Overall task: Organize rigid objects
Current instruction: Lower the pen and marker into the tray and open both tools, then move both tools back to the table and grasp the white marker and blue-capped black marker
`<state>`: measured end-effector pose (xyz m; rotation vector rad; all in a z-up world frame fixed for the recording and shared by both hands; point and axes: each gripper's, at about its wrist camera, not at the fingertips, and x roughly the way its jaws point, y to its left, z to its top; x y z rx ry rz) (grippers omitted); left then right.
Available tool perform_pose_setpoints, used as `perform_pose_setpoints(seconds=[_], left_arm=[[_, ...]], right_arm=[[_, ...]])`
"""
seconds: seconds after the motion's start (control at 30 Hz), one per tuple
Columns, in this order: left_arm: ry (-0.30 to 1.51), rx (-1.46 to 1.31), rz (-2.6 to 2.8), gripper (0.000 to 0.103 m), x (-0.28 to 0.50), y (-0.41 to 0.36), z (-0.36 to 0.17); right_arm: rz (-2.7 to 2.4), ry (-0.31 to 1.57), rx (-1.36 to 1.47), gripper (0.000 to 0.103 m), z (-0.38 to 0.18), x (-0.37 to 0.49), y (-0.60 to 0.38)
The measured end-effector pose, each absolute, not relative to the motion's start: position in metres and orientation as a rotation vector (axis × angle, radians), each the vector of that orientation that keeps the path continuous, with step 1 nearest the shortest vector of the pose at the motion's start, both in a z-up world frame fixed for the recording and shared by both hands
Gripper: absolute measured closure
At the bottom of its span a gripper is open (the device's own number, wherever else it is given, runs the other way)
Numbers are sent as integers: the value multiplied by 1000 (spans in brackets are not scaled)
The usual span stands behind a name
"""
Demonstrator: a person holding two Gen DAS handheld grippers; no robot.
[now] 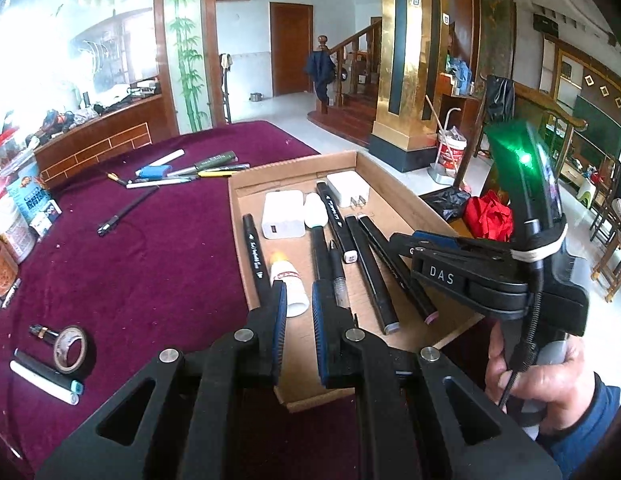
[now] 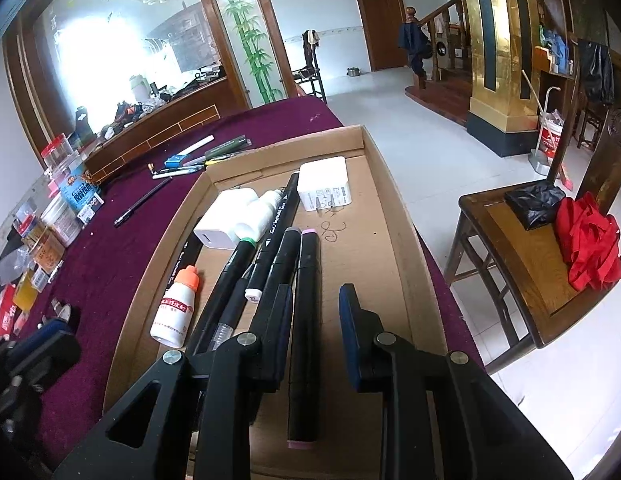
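Black marker [image 2: 303, 320] lies between right gripper [image 2: 315, 328] fingers.

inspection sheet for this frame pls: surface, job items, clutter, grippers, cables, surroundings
Surface: maroon velvet tablecloth, speckled with crumbs.
Job's things: shallow brown cardboard tray holds black markers, two white chargers, white glue bottle with orange cap; loose pens and a tape roll lie outside on the cloth.
Clutter: boxes and jars along the cloth's left edge.
Grippers: left gripper fingers empty, narrow gap between them; right gripper empty above the pink-tipped black marker, gap wider.
Cables: black cable on the right gripper's handle.
Surroundings: wooden chair with red cloth, staircase, tiled floor.
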<state>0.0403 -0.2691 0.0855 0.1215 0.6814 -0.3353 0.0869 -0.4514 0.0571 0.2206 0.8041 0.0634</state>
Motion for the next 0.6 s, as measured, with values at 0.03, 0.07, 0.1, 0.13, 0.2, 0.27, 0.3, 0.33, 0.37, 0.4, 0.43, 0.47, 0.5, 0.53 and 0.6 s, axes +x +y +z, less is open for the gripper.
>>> perform_pose_setpoints(seconds=[0.03,0.07,0.1,0.13,0.2,0.27,0.3,0.33,0.37,0.4,0.43,0.47,0.5,0.53,0.6], left_arm=[[676,119,-331,93,39,-266,87],[673,116,-329,93,37,-264,88],[668,112,-328,93,35,-261,90],[665,110,-326,93,34,-258,91],[660,108,-322,93,30,-253,92],[660,100,-318,93,28,-245,92],[661,91,-316,93,28,-241,92],[662,81,-312,93,27,-235,92],[665,73,-309,93,27,-231,91],[671,58,-302,93,27,-221,90],[674,47,-297,93,28,-214,88],[678,36,-288,93,28,-205,87],[682,20,-274,93,28,-193,85],[688,1,-255,93,29,-180,83],[703,-46,-224,93,31,-154,78]], right_arm=[[61,803,218,82,57,87,-451],[58,802,215,82,57,87,-451],[55,800,215,82,57,86,-451],[51,798,213,82,57,86,-451],[44,793,210,82,57,86,-451],[41,780,211,82,59,85,-452],[42,771,210,82,60,84,-452],[37,758,207,82,63,83,-452],[33,752,206,82,65,83,-451],[30,744,208,82,67,81,-451],[31,740,213,82,70,80,-449],[35,735,216,82,74,78,-447],[42,729,220,82,77,75,-444],[58,725,222,82,82,73,-438],[94,735,217,80,89,70,-424]])
